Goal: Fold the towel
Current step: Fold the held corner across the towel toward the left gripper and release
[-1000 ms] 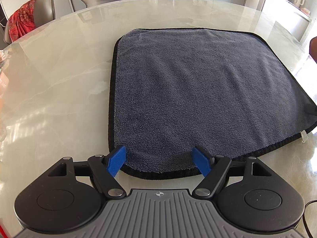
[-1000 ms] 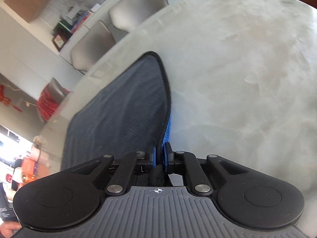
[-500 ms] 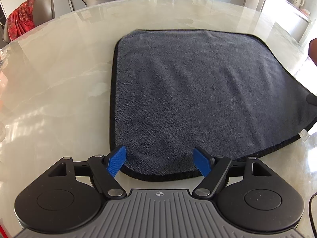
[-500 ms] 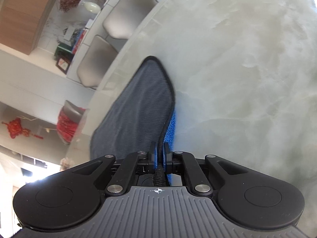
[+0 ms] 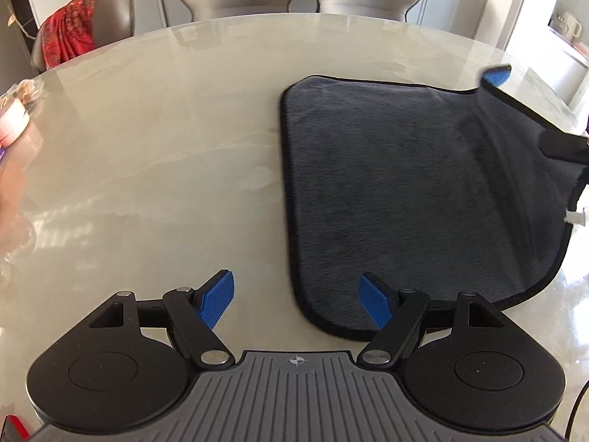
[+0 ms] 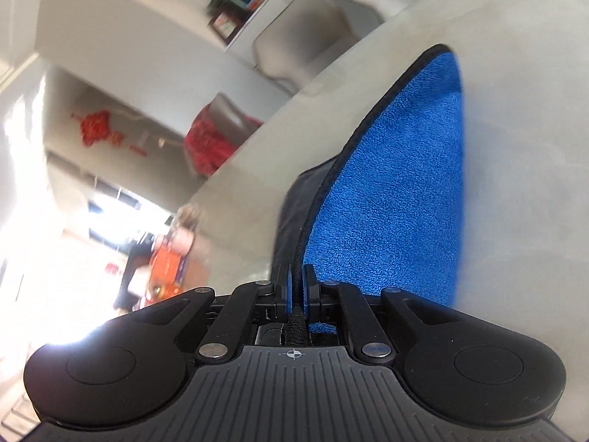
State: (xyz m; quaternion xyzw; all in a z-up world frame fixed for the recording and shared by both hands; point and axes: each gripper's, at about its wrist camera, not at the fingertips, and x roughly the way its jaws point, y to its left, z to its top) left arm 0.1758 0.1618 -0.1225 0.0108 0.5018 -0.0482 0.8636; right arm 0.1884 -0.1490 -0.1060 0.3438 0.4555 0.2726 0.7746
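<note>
The towel (image 5: 423,199) lies grey side up on the table (image 5: 165,147), ahead and to the right of the left gripper (image 5: 296,300), whose jaws are spread, the right one just over the towel's near left corner. The right gripper (image 6: 296,287) is pressed together on the towel's black-bound right edge, lifting it so the blue underside shows. That view is blurred, and the towel's right edge runs out of the left view.

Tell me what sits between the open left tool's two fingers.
In the left wrist view, the left tool is open over bare table plus the towel's near-left corner by the right finger. Nothing is gripped.
</note>
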